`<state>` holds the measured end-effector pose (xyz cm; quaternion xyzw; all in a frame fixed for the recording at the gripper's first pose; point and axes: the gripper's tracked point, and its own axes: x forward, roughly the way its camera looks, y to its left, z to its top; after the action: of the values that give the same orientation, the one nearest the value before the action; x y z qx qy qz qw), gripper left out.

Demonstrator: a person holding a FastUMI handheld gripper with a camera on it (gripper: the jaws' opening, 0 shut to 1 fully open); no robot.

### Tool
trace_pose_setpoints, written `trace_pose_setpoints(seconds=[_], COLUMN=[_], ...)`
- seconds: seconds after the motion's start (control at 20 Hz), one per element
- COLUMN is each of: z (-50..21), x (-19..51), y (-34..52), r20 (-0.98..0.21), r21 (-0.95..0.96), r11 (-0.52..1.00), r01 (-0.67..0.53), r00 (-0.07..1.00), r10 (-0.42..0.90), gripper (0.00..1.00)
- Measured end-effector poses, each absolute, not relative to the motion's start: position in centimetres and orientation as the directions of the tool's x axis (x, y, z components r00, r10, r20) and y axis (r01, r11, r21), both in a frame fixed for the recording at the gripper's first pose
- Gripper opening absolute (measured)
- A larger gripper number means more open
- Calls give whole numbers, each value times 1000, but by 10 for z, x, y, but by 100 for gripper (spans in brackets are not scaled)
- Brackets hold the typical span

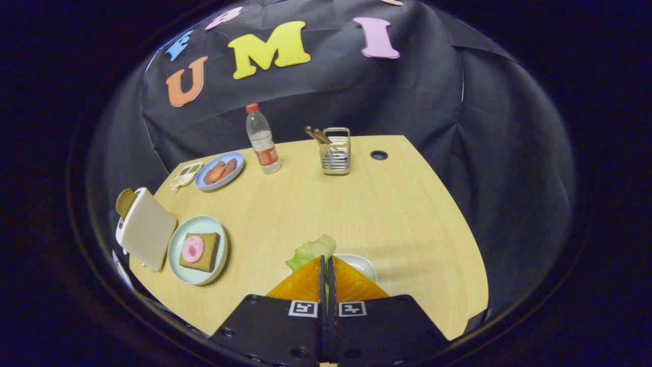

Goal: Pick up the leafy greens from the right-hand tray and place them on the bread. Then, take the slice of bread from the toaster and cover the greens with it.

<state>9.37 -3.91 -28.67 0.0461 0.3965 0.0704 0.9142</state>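
Tool: the tool (326,261) points forward and down over the near part of the worktop, its two fingers pressed nearly together and clamped on the leafy greens.
Leafy greens: a pale green lettuce leaf (311,251) sticks out at the fingertips, leaning a little to their left, above the white tray.
White tray: a small white dish (362,265) sits just beyond the fingers, partly hidden by them, at the near right of the worktop.
Worktop: a light wooden worktop (356,214) with a round cable hole (379,155) near its far edge.
Bread: a brown slice (204,253) topped with a round pink slice of sausage (193,248) lies on a pale green plate (178,242), well to the left of the fingers.
Toaster: a cream toaster (148,234) stands just left of that plate, with a brown slice of bread (125,201) rising from its top.
Far side: a blue plate of reddish food (220,171), a clear water bottle (263,140) with a red cap, and a metal wire holder (336,153) with brown sticks.
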Motion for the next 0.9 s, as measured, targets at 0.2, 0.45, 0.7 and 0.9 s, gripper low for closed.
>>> trace_pose_setpoints(seconds=[0.2,0.45,0.7,0.9], z=[-260,-236,-211,-202], x=[83,69,57,52], y=[7,81,167,227], r20=[-697,-682,-672,-676], r21=[147,146,143,136], r11=[978,965,936,907], r01=[-151,-220,-322,-399], r00=[685,684,663,632], r10=[210,259,331,379], gripper=[1,0,0,1])
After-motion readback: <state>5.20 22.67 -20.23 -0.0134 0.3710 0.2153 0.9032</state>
